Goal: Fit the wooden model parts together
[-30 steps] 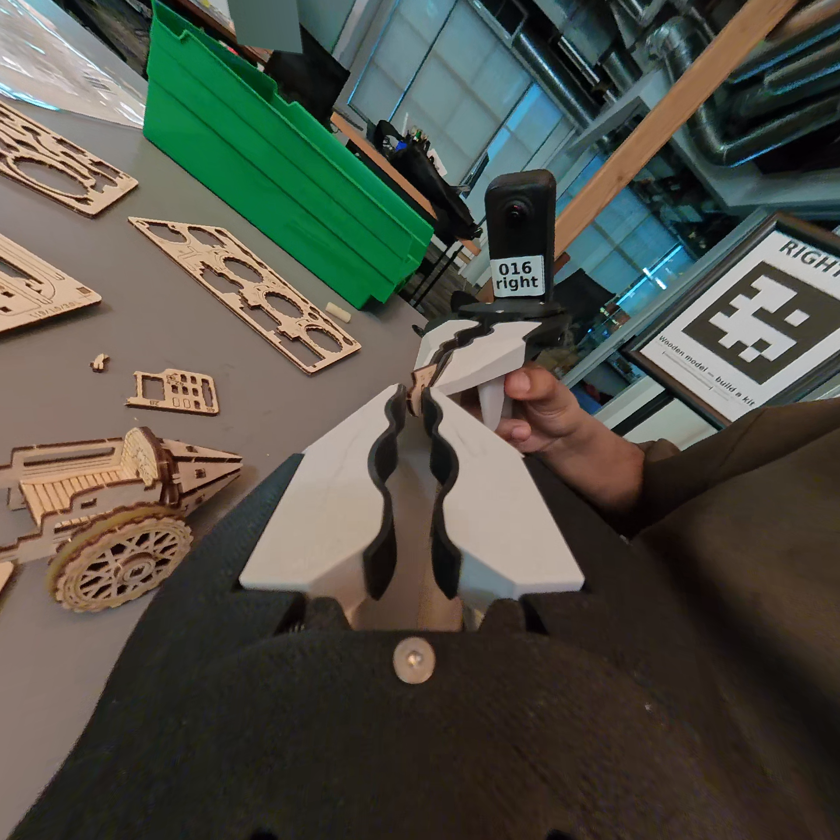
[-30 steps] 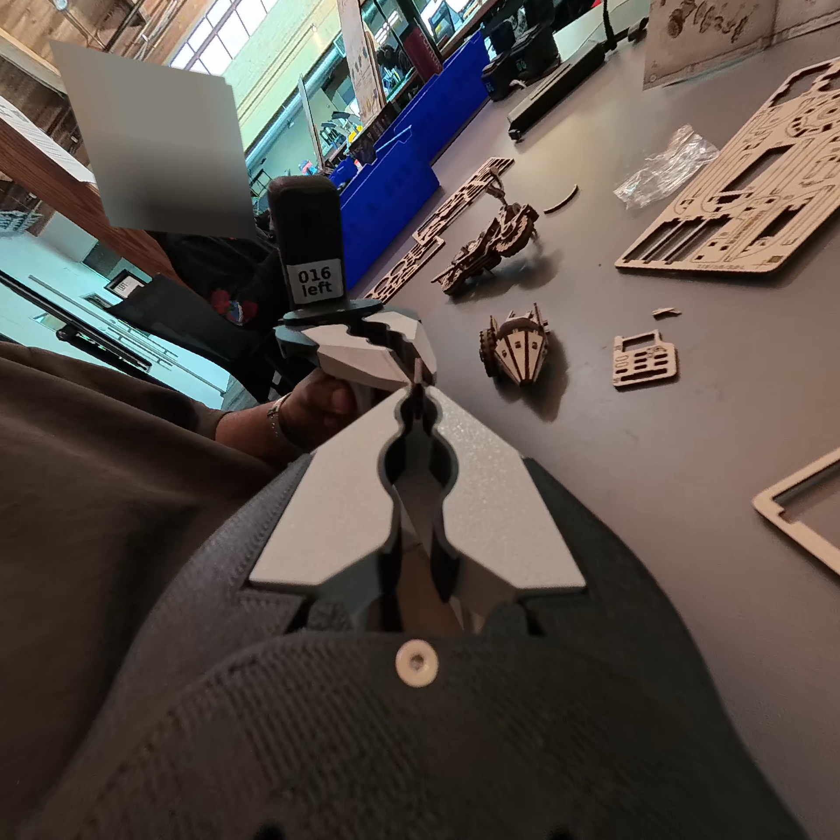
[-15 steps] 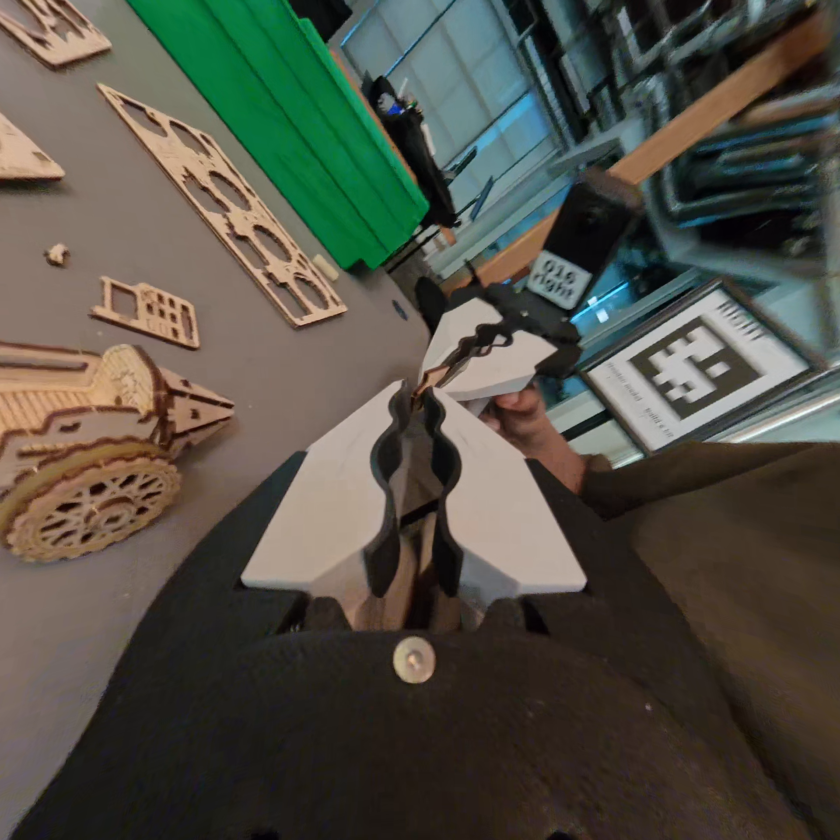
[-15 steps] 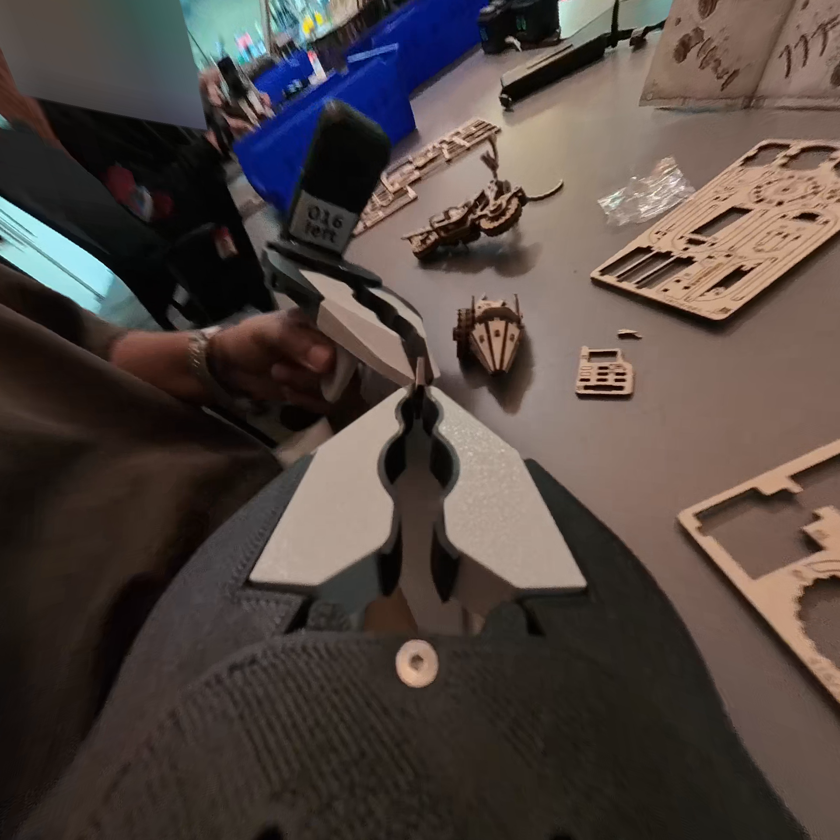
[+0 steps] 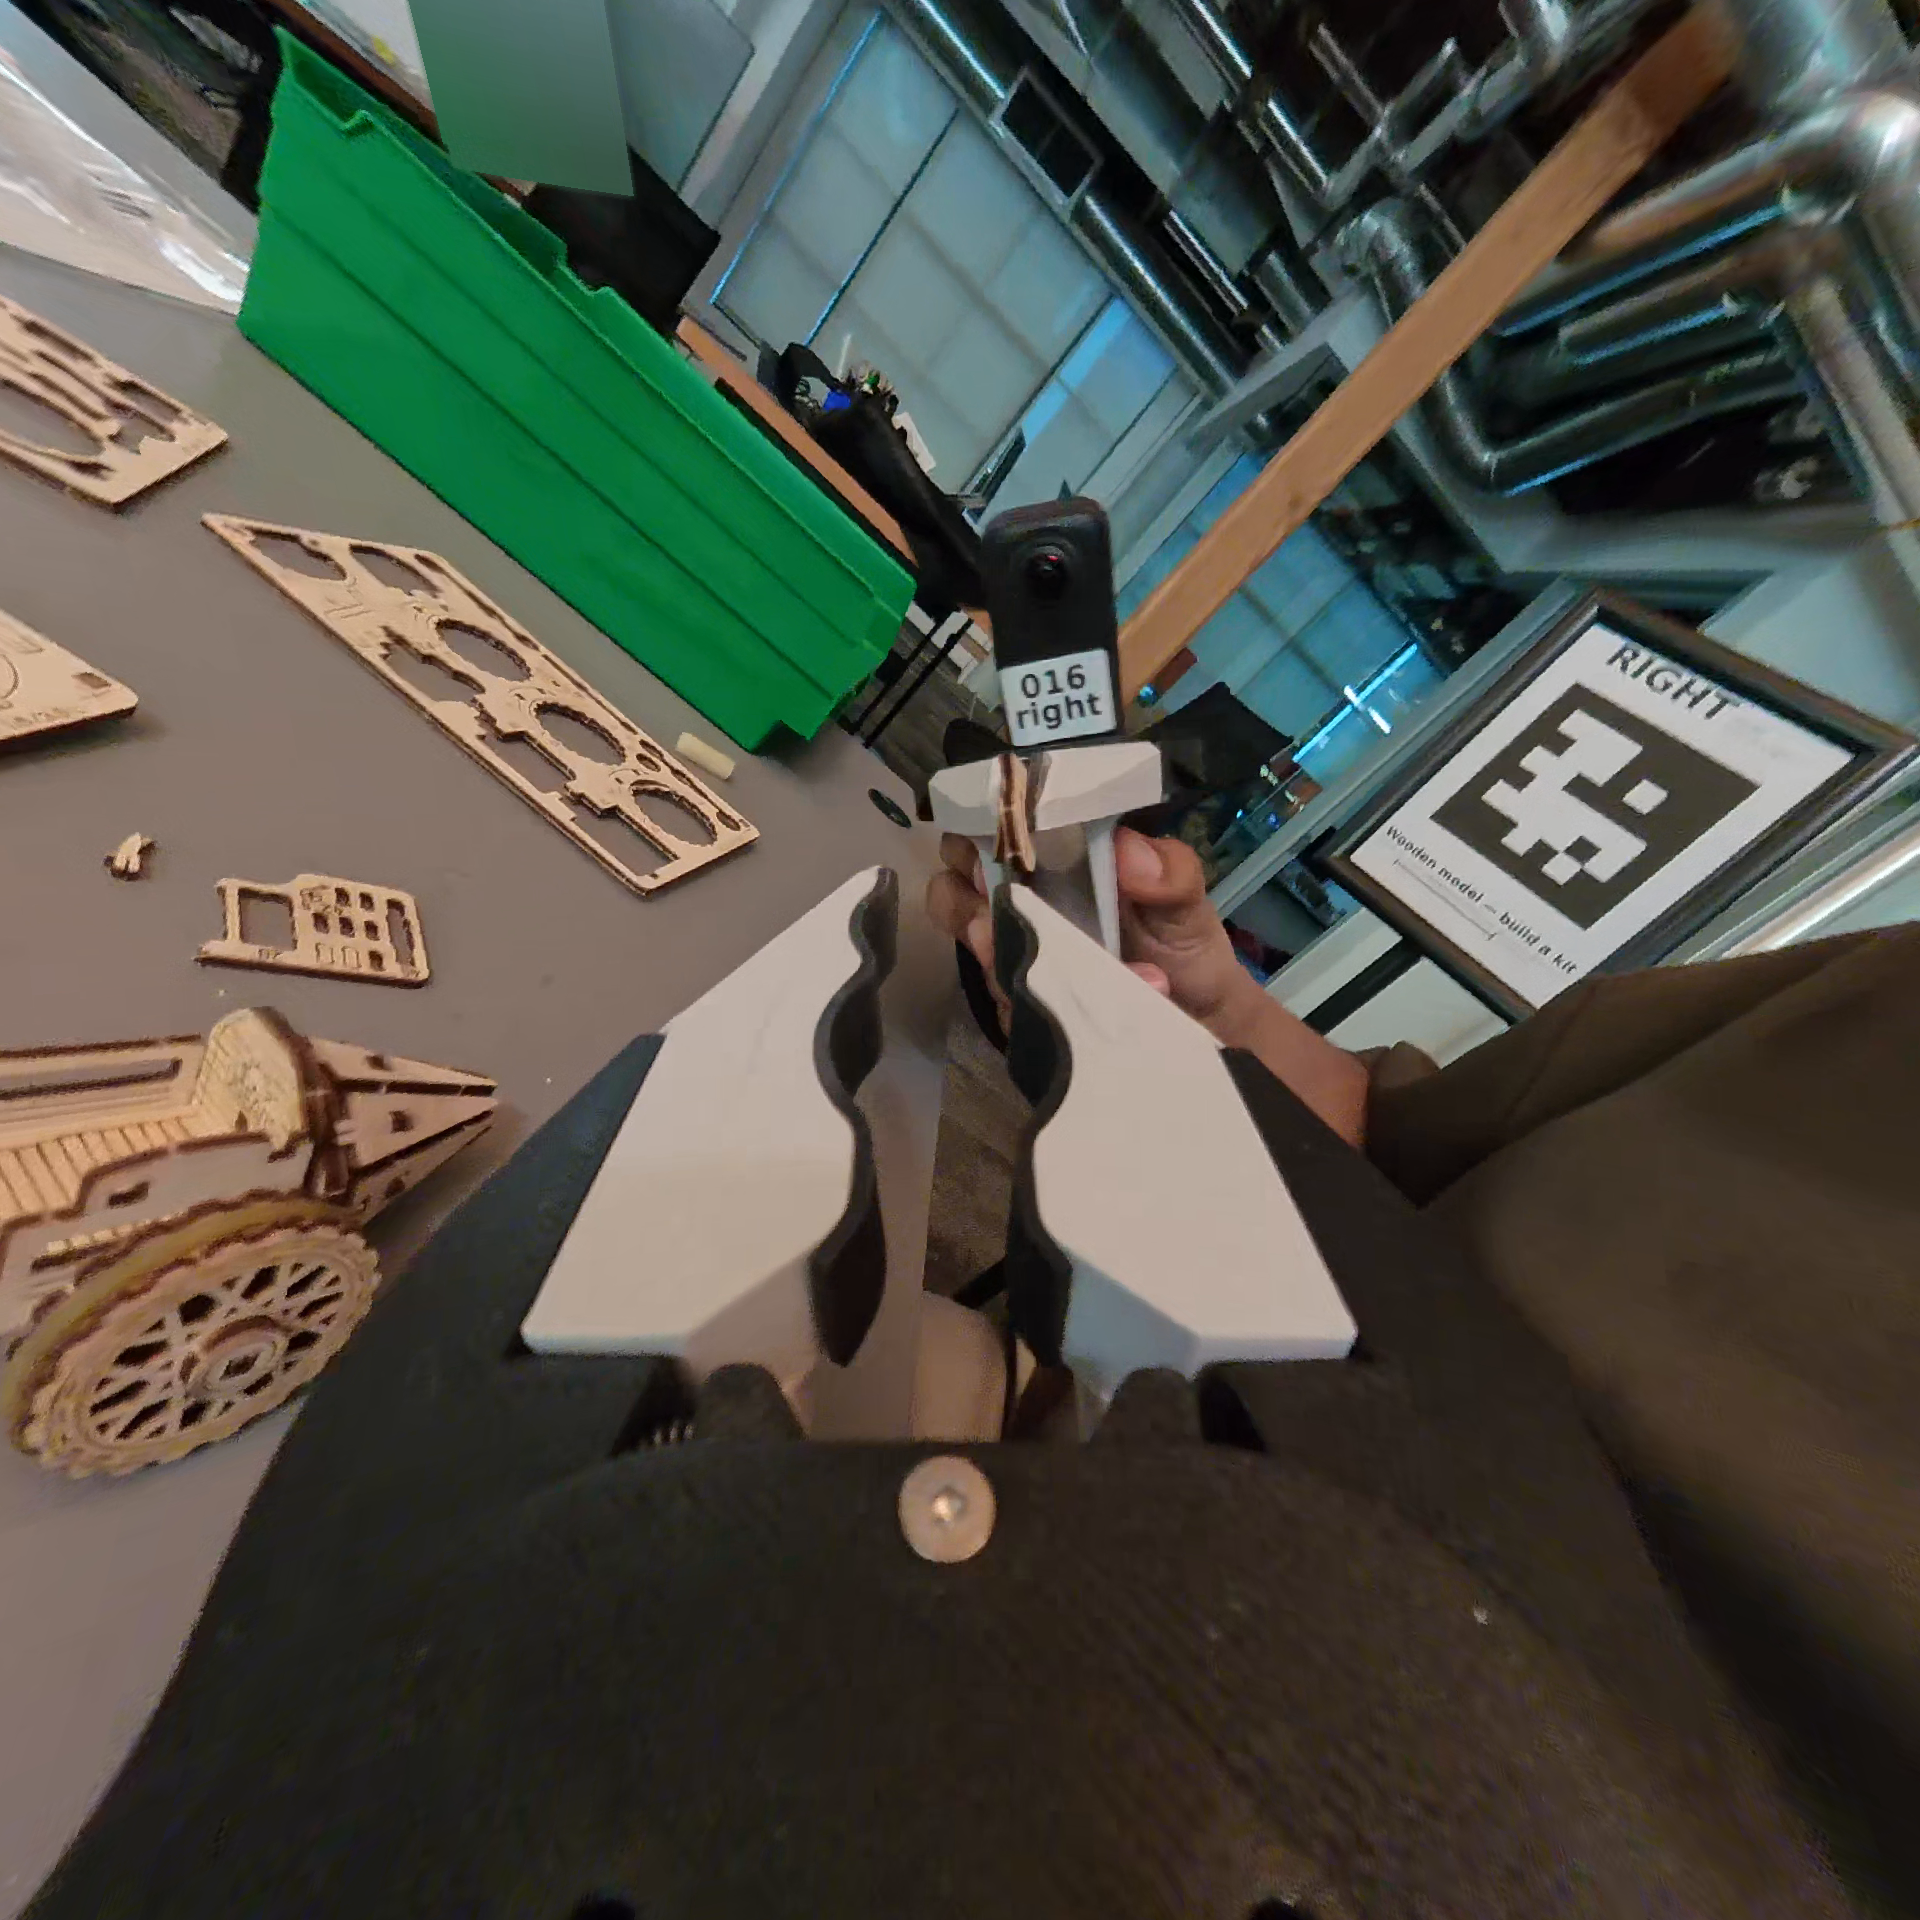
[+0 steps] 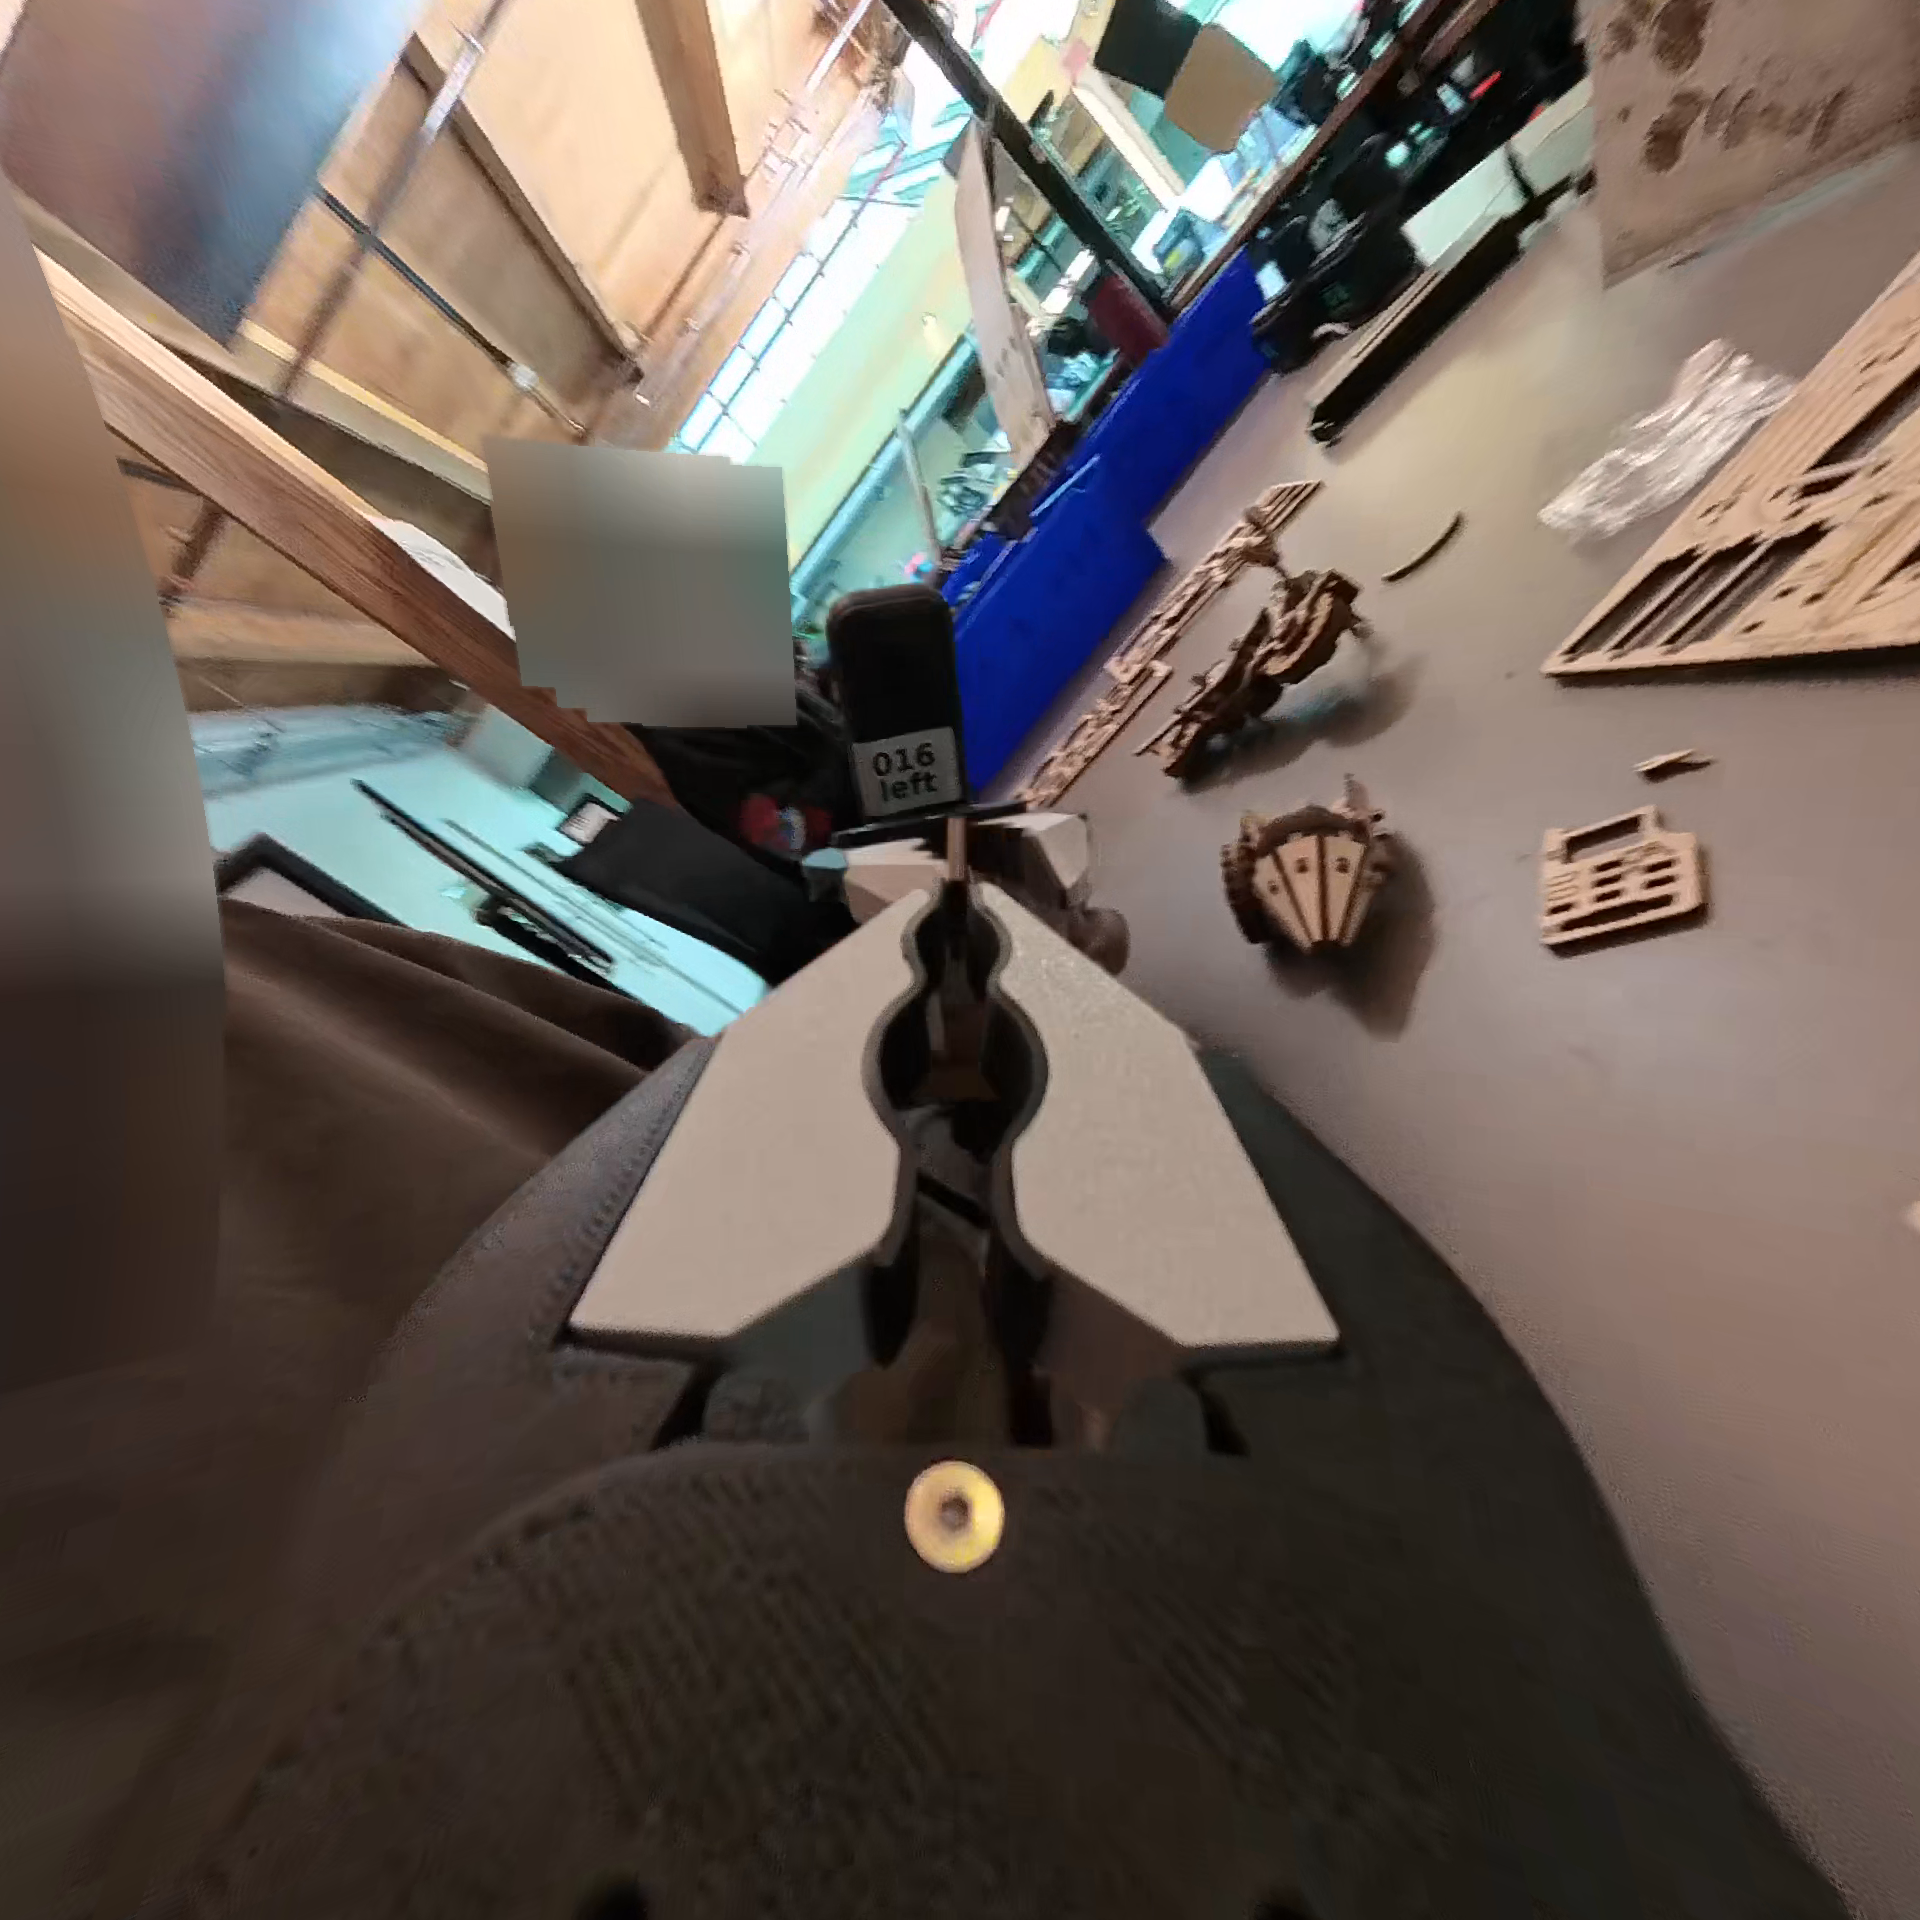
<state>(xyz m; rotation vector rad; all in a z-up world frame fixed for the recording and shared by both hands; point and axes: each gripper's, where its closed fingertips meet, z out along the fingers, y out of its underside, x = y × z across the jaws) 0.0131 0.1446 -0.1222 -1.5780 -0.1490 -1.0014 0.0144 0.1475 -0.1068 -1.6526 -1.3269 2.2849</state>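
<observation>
Left wrist view, left gripper (image 5: pixel 940 904) now parted, wooden part (image 5: pixel 1013 826) released

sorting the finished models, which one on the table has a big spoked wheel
The wooden car at the left edge of the left wrist view: its gear-toothed spoked wheel faces the camera. The small fan-shaped model shows none.

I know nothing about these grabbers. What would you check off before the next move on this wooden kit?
1. Right gripper grips the small wooden piece: ok, shut on it.
2. Left gripper ready to take something: ok, jaws apart, nothing between them.
3. Second part in hand to join: not ok.
4. Piece's slot orientation: cannot tell, it shows edge-on.
5. Wooden car model clear of both grippers: ok, it rests on the table.
</observation>
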